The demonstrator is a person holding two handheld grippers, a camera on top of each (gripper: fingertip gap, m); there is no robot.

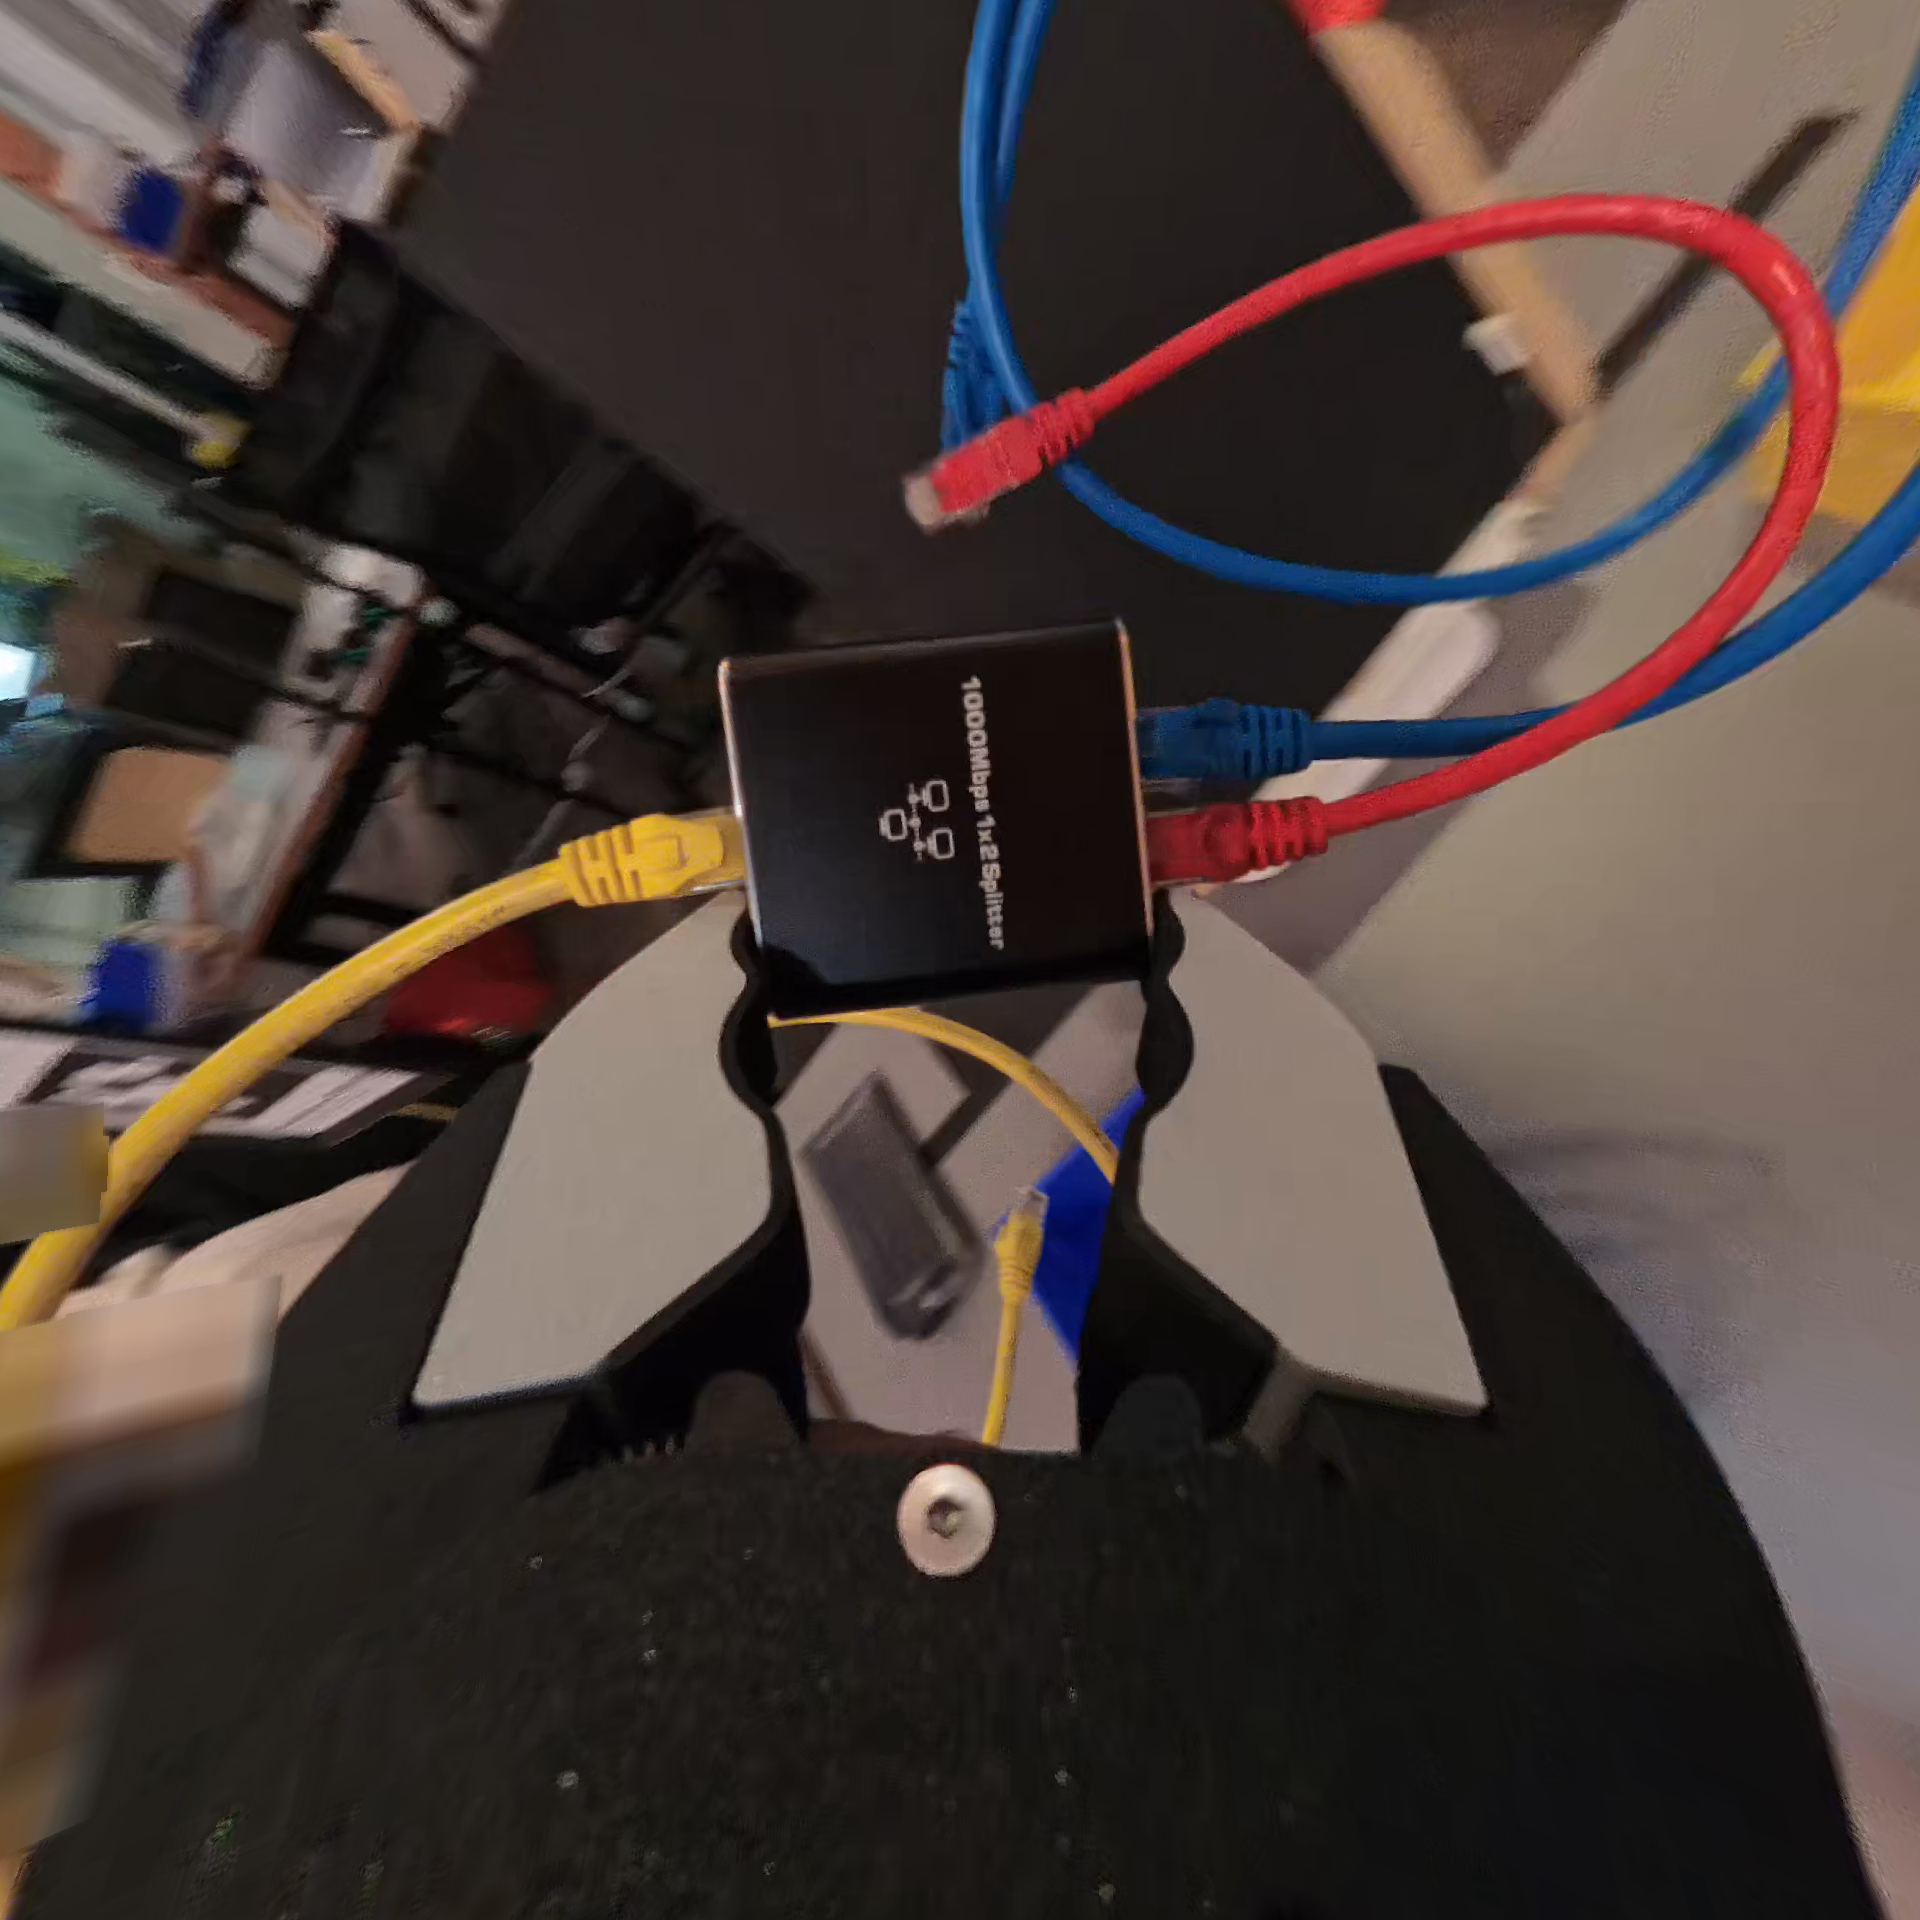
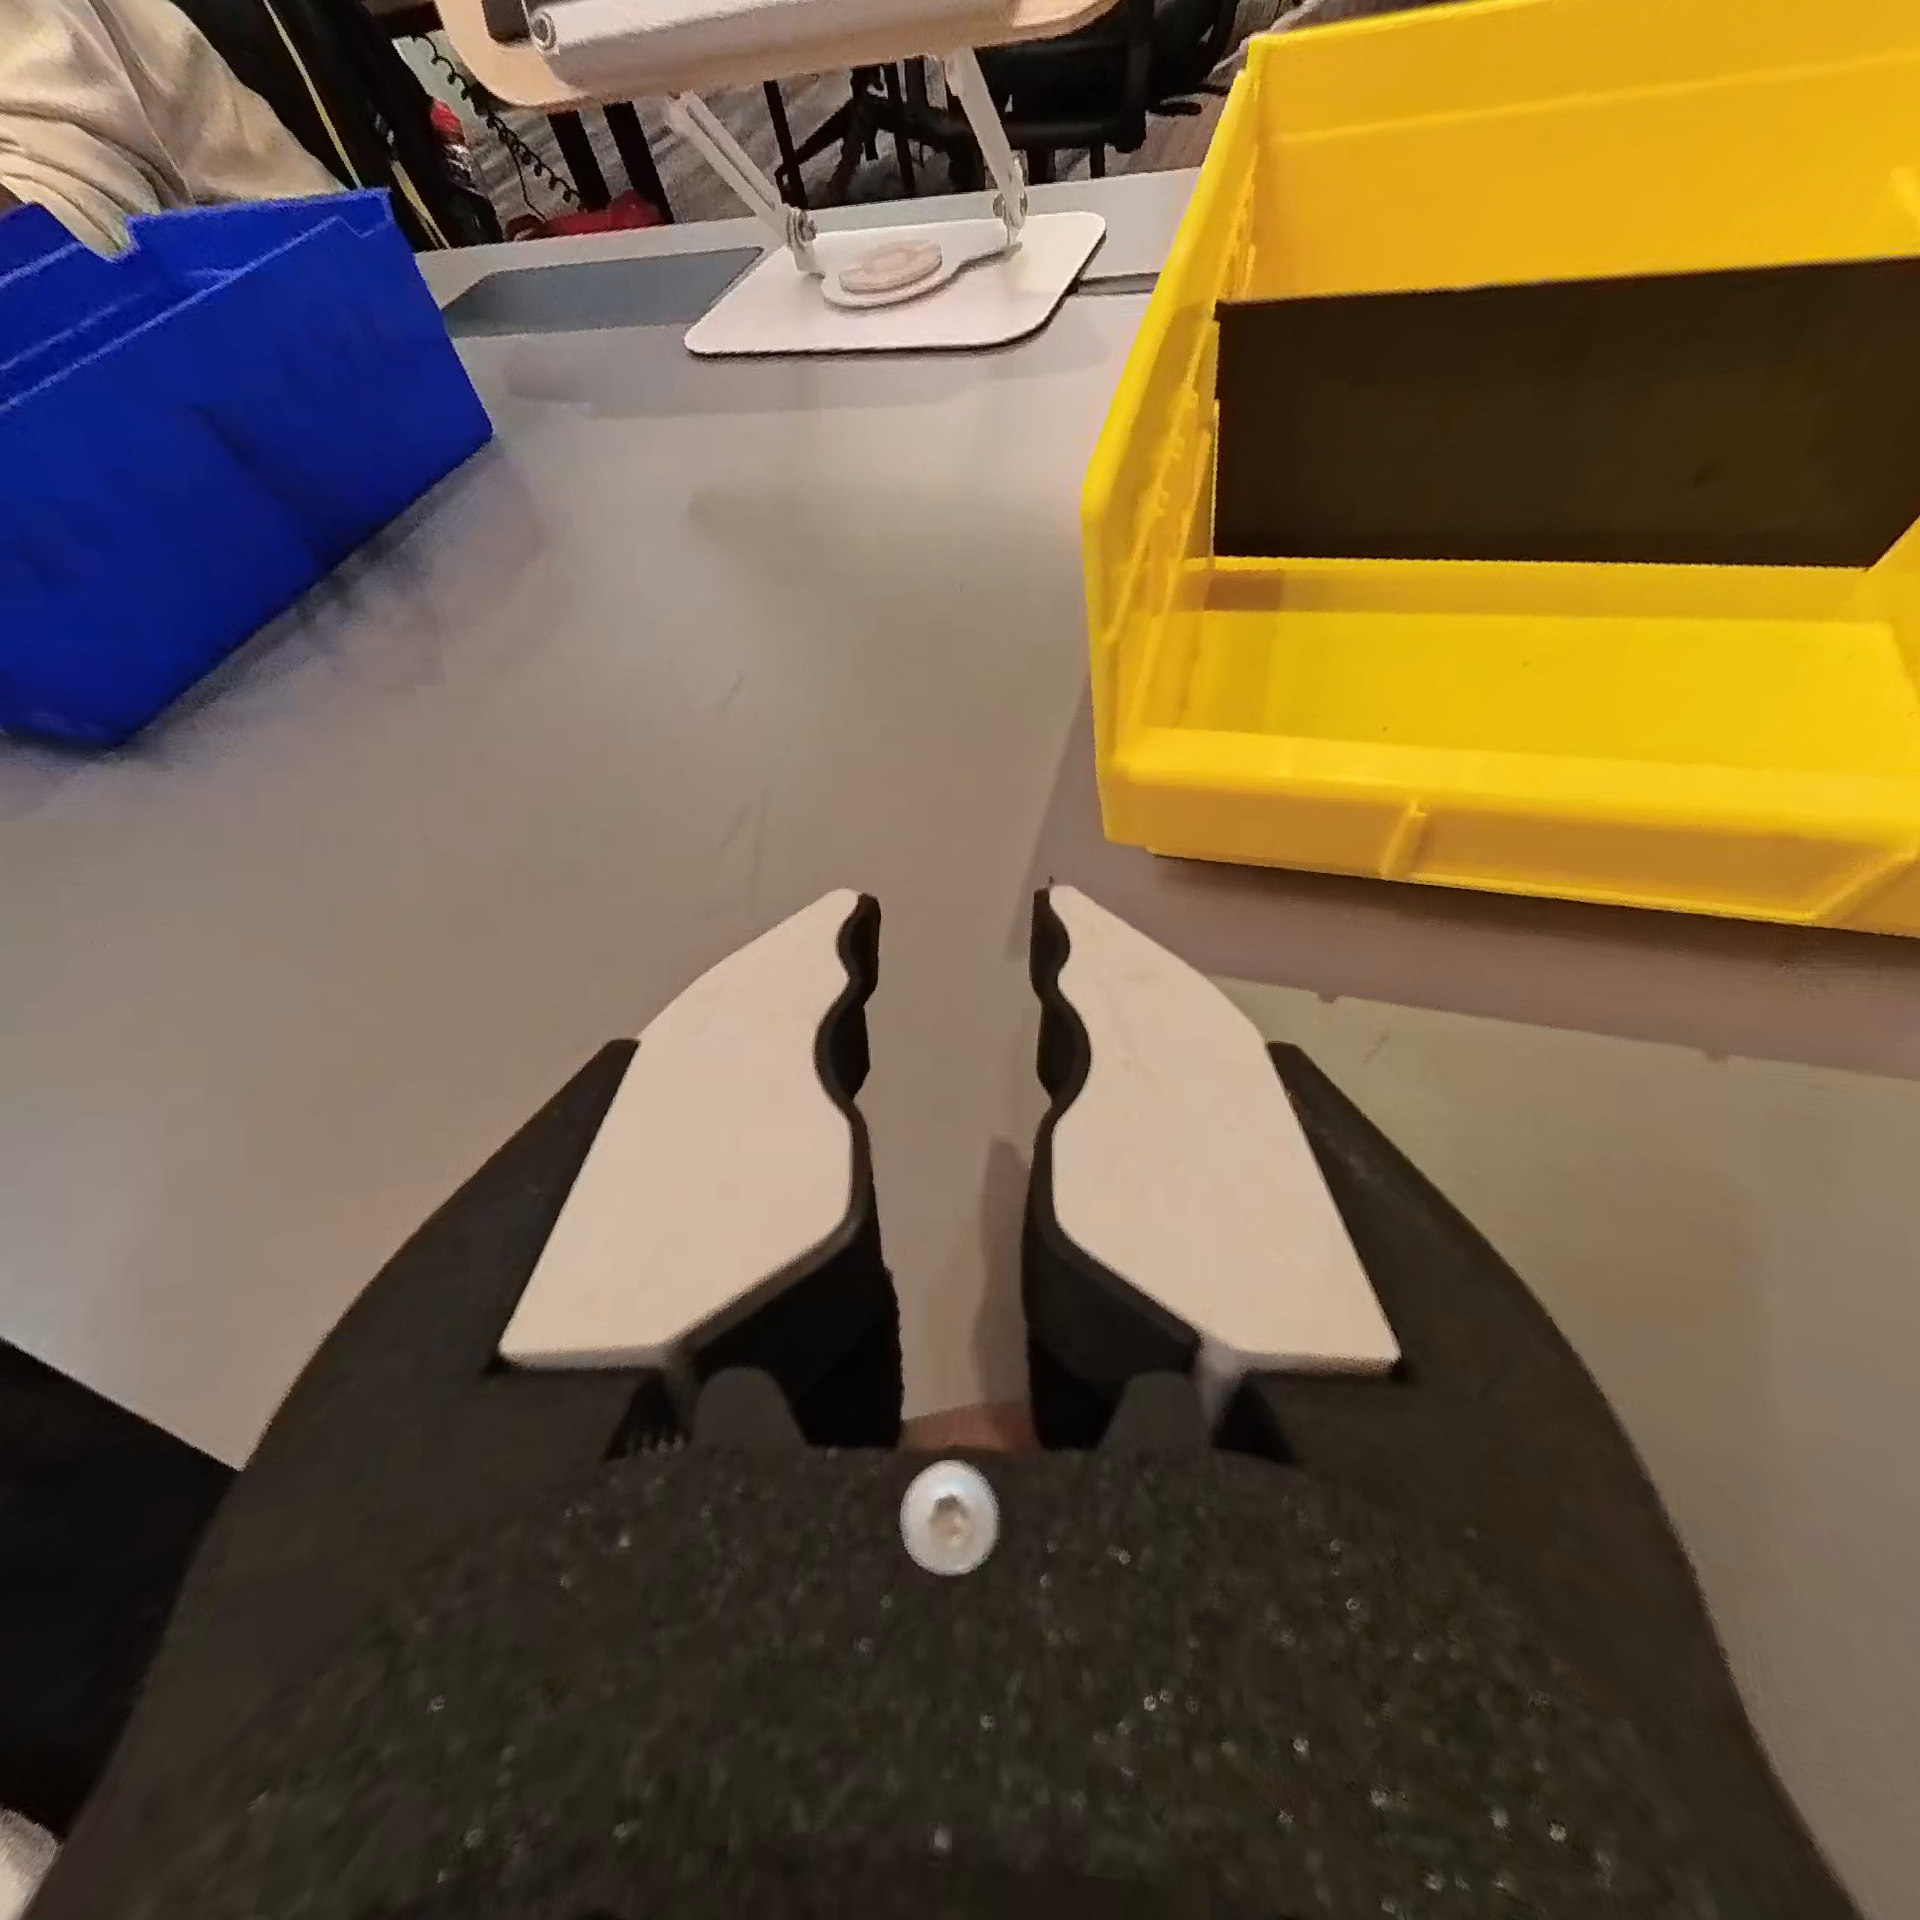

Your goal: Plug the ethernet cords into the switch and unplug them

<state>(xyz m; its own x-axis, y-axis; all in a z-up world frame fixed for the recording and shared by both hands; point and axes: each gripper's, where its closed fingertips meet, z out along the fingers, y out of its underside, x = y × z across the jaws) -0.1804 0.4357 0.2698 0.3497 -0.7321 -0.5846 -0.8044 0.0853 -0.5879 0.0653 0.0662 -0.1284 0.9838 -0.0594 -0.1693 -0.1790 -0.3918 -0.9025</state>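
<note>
My left gripper (image 1: 951,961) clamps the small black box switch (image 1: 935,821), yellow (image 1: 644,857), blue (image 1: 1226,740) and red (image 1: 1236,840) ethernet cords plugged in; my right gripper (image 2: 956,935) hangs parted, empty, above the grey table (image 2: 623,675).

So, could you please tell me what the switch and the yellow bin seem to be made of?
The switch: probably metal or hard plastic with a satin black finish, judging by its soft sheen and bright bevelled edge. The yellow bin: moulded plastic, glossy, with ribbed walls and even colour.
</note>
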